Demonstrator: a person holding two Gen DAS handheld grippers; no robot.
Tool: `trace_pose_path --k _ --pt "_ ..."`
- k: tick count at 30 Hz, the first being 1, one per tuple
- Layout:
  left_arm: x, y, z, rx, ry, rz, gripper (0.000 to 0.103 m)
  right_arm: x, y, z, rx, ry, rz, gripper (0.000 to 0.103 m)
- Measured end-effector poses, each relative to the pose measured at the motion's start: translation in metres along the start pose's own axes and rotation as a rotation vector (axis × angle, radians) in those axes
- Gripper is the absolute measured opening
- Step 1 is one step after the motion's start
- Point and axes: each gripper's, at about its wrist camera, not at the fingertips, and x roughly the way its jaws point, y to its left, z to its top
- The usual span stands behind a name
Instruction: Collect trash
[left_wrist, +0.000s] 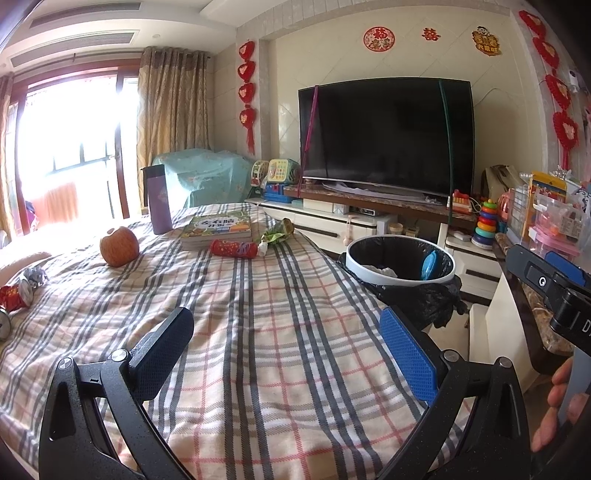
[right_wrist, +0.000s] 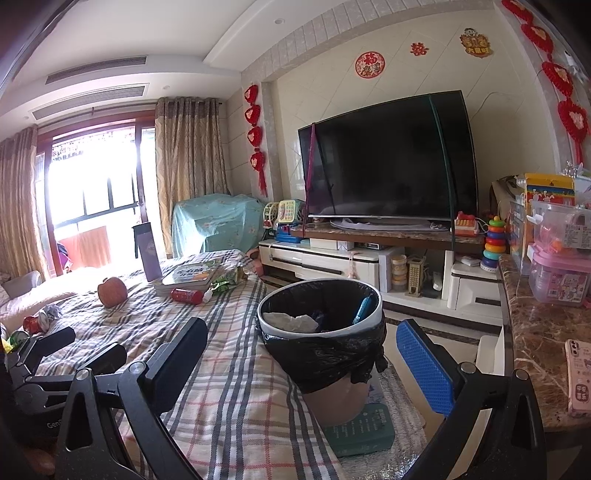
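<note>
A trash bin (left_wrist: 400, 260) lined with a black bag stands beside the checked table (left_wrist: 258, 332); it also shows in the right wrist view (right_wrist: 321, 332), with paper and a blue item inside. A red snack tube (left_wrist: 233, 247) and a green wrapper (left_wrist: 277, 233) lie at the table's far end by the books. A crumpled red and silver wrapper (left_wrist: 20, 290) lies at the left edge. My left gripper (left_wrist: 288, 354) is open and empty above the table. My right gripper (right_wrist: 306, 354) is open and empty just in front of the bin.
An apple (left_wrist: 119, 246), a purple tumbler (left_wrist: 158, 199) and a stack of books (left_wrist: 218, 229) sit on the table. A TV (left_wrist: 386, 134) on a low cabinet is behind. A marble counter (right_wrist: 535, 332) with toy boxes and a phone (right_wrist: 580, 376) is at the right.
</note>
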Motion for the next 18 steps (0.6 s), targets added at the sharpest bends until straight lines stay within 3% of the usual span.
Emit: trace_pose_path --k 18 --pt "0.008 0.013 0.001 -0.039 0.024 -0.029 0.103 0.016 0.01 -0.003 0.004 0.052 0.024 0.103"
